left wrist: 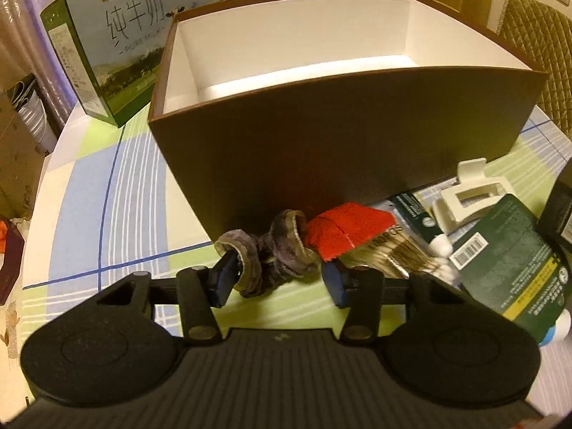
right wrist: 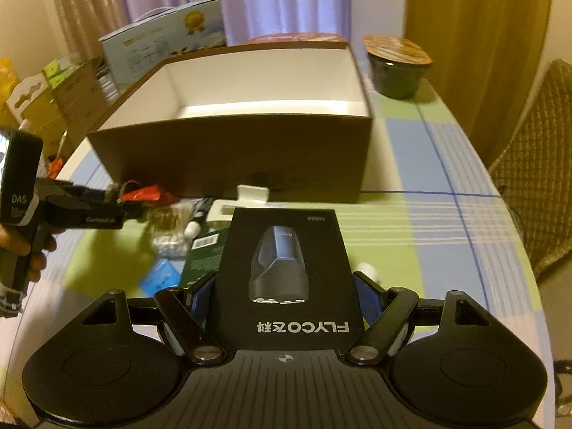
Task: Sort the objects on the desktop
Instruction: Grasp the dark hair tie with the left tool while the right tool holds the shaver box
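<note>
A purple-brown velvet scrunchie (left wrist: 275, 254) lies on the checked tablecloth against the front wall of the big brown box (left wrist: 339, 150). My left gripper (left wrist: 279, 280) has it between its blue pads, which touch both of its sides. In the right wrist view the left gripper (right wrist: 134, 209) reaches in from the left, held by a hand. My right gripper (right wrist: 286, 291) is shut on a black FLYCO shaver box (right wrist: 286, 268), held flat above the table in front of the brown box (right wrist: 232, 157), whose white inside looks bare.
Right of the scrunchie lie a red packet (left wrist: 343, 232), a pack of cotton swabs (left wrist: 397, 250), a white claw clip (left wrist: 468, 196) and a dark green pouch (left wrist: 507, 264). A milk carton (left wrist: 107, 53) stands behind left. A lidded dark bowl (right wrist: 397, 68) sits far right; a chair (right wrist: 536, 178) flanks the table.
</note>
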{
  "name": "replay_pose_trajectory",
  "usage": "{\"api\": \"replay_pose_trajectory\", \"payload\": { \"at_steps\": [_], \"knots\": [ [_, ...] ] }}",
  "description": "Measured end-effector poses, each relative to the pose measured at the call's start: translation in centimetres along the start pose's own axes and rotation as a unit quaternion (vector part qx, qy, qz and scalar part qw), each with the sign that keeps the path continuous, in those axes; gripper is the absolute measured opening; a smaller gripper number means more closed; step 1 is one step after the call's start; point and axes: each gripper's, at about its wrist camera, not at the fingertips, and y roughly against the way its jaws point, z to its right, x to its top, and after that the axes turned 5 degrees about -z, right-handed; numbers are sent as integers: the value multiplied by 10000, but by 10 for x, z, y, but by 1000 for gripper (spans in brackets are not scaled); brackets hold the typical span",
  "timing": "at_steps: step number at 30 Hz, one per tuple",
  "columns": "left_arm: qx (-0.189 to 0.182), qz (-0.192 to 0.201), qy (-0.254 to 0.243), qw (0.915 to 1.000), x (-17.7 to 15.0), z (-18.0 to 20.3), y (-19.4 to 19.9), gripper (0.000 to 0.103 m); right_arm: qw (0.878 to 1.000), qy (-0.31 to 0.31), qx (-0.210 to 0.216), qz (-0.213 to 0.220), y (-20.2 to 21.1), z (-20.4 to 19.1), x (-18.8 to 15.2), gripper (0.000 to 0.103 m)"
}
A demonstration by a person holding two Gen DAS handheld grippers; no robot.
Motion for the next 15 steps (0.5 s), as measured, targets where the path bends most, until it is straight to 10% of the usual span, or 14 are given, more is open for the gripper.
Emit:
{"api": "replay_pose_trajectory", "payload": {
  "at_steps": [8,15],
  "knots": [
    [-169,62,145,9997,-2,-5,-1,18,9997,215,-39,-59,-8,-2,0,76],
    [-179,-33,253,9995,-20,-11,20,15,9963,700,-246,-439,-22,-6,-7,76]
  ]
}}
